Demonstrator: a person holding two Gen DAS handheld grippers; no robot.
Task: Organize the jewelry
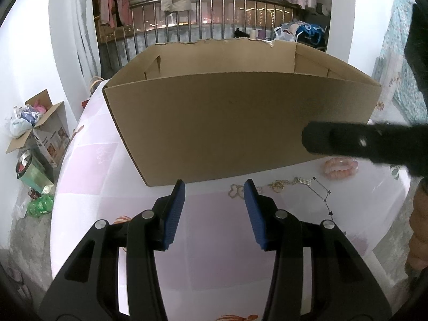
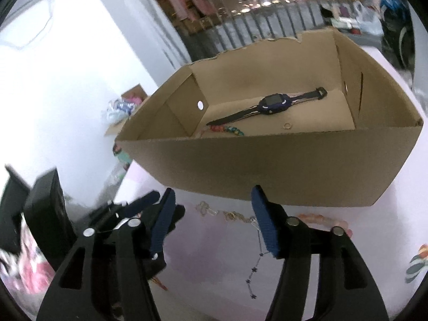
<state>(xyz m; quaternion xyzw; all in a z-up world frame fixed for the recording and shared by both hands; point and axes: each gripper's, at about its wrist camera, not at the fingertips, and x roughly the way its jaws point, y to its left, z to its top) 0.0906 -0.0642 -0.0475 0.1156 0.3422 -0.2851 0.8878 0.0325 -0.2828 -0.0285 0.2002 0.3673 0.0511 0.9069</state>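
Observation:
An open cardboard box (image 1: 214, 123) (image 2: 281, 165) stands on the pink tablecloth. In the right wrist view it holds a dark blue watch (image 2: 272, 104), a multicoloured bead bracelet (image 2: 227, 129) and a small ring (image 2: 287, 126). On the cloth in front of the box lie a gold chain (image 1: 278, 186) (image 2: 232, 215), a dark star necklace (image 1: 325, 198) (image 2: 255, 272) and a pink bead bracelet (image 1: 339, 168) (image 2: 318, 218). My left gripper (image 1: 215, 187) is open and empty just before the box wall. My right gripper (image 2: 212, 194) is open and empty above the chain.
The right gripper's black body (image 1: 374, 144) crosses the right side of the left wrist view, above the pink bracelet. The left gripper (image 2: 139, 211) shows at lower left of the right wrist view. An open carton with bags (image 1: 40, 123) stands on the floor at left.

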